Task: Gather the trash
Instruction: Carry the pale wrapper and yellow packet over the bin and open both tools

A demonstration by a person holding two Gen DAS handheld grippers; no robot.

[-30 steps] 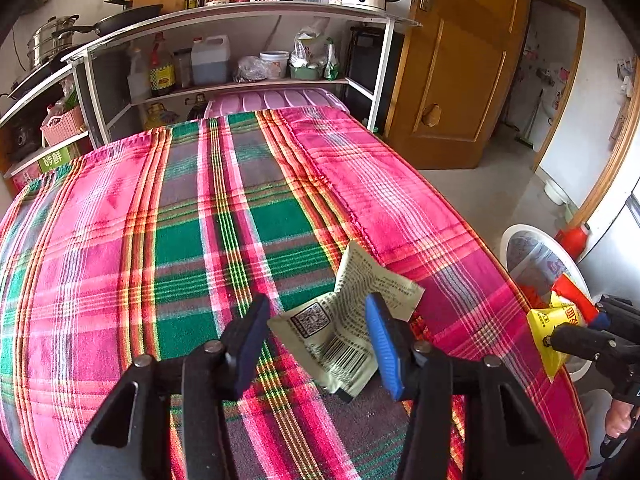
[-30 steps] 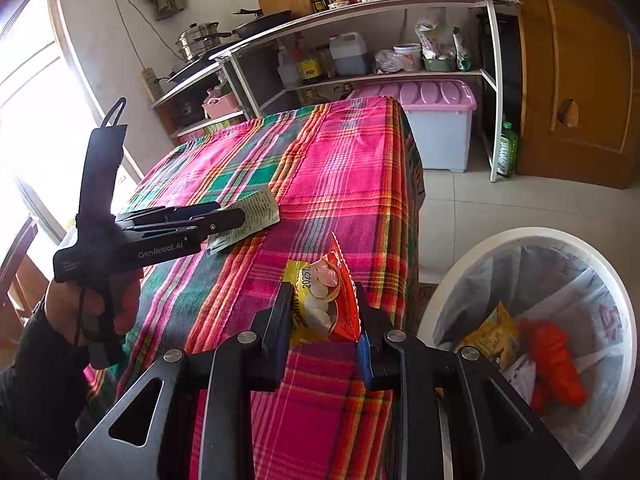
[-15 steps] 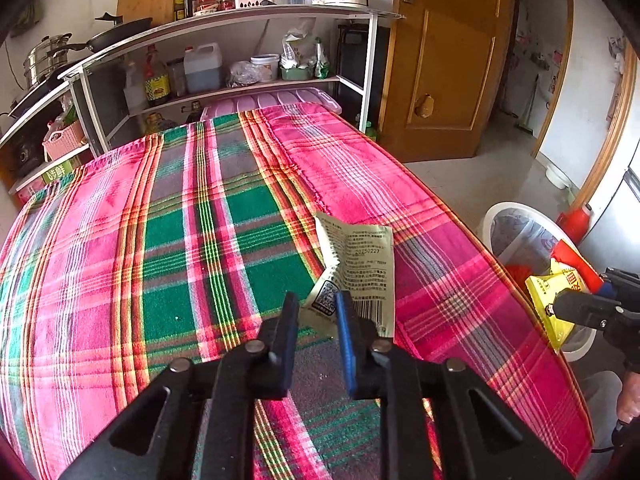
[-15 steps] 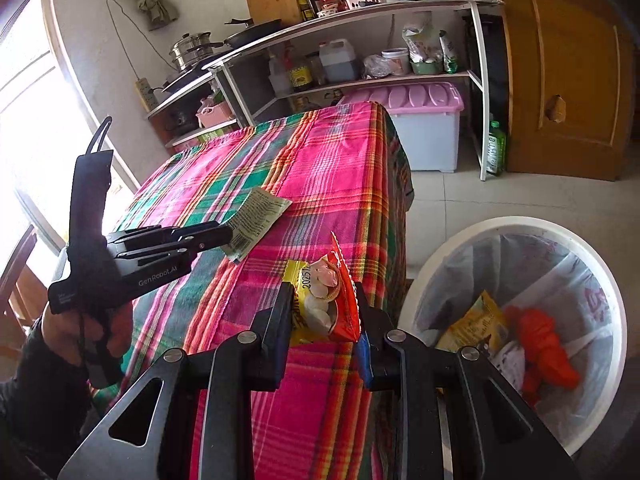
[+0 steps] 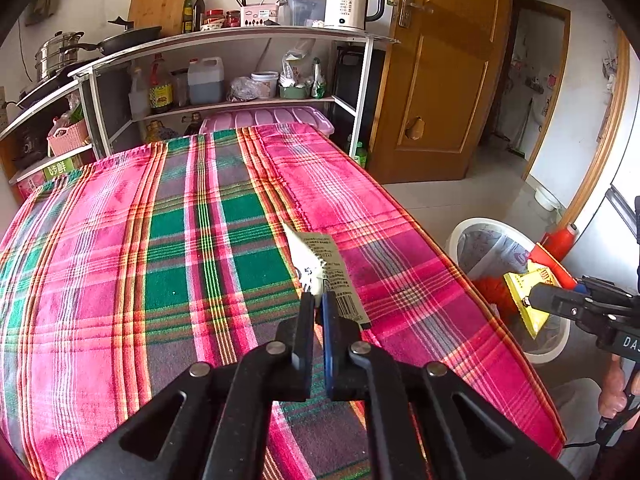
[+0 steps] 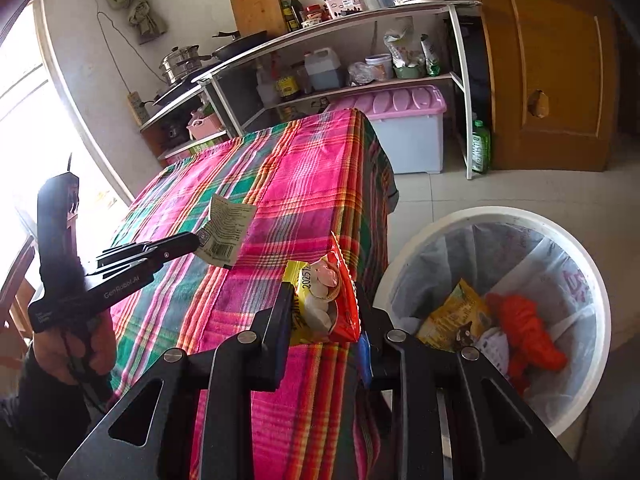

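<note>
My left gripper (image 5: 318, 300) is shut on the near end of a pale green wrapper (image 5: 316, 256) with a barcode, held just above the plaid tablecloth (image 5: 160, 240). The right wrist view shows the same left gripper (image 6: 196, 242) holding the wrapper (image 6: 228, 224) up over the table. My right gripper (image 6: 323, 296) is shut on a yellow and red snack packet (image 6: 326, 304) at the table's near corner, beside the white bin (image 6: 440, 224). From the left wrist view, the right gripper (image 5: 534, 300) holds the packet (image 5: 528, 288) over the bin (image 5: 456, 236).
The bin has a plastic liner and holds a yellow packet (image 6: 456, 320) and an orange wrapper (image 6: 524, 328). A metal shelf rack (image 5: 240, 40) with pots, bottles and a kettle stands behind the table, with a pink-lidded box (image 6: 404, 104) under it. A wooden door (image 5: 440, 80) is at the right.
My left gripper's jaws closed onto the pale wrapper and raised it off the cloth. The right gripper carried the snack packet a little closer to the bin.
</note>
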